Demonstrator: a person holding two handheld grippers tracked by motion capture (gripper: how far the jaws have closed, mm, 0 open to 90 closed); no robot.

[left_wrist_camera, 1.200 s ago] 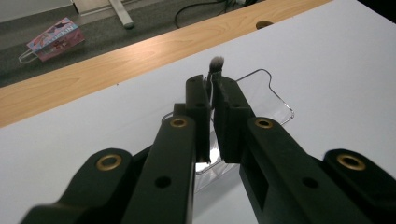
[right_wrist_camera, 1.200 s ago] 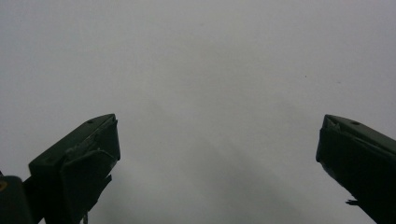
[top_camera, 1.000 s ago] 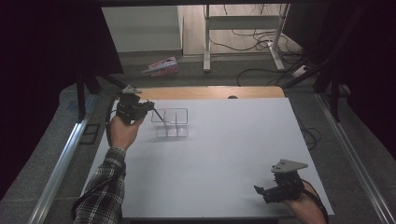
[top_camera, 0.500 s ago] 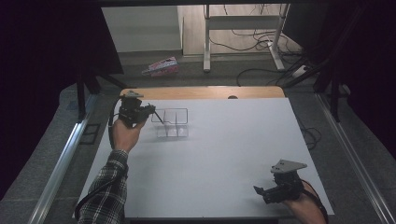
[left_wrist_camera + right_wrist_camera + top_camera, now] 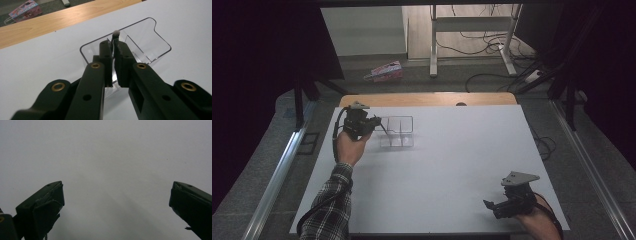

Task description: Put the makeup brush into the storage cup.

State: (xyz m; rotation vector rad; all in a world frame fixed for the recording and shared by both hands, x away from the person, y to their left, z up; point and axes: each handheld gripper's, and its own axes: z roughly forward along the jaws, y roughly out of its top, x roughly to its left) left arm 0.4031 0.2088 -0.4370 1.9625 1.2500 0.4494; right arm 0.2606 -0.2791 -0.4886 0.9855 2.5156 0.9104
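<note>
Pinched between the closed jaws of the left gripper (image 5: 113, 53), a slim makeup brush (image 5: 115, 35) pokes over a clear plastic organizer (image 5: 160, 47) at the white table's (image 5: 452, 155) far left. The right gripper (image 5: 493, 206) idles near the front edge, jaws spread wide on nothing. Released off-centre, the brush could catch a divider and tip out.

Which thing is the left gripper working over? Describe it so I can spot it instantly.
On the white table, look to the far left part, just before the wooden strip. There sits a clear plastic organiser tray with dividers, the table's one see-through box; the left gripper holds a thin brush over it.
</note>
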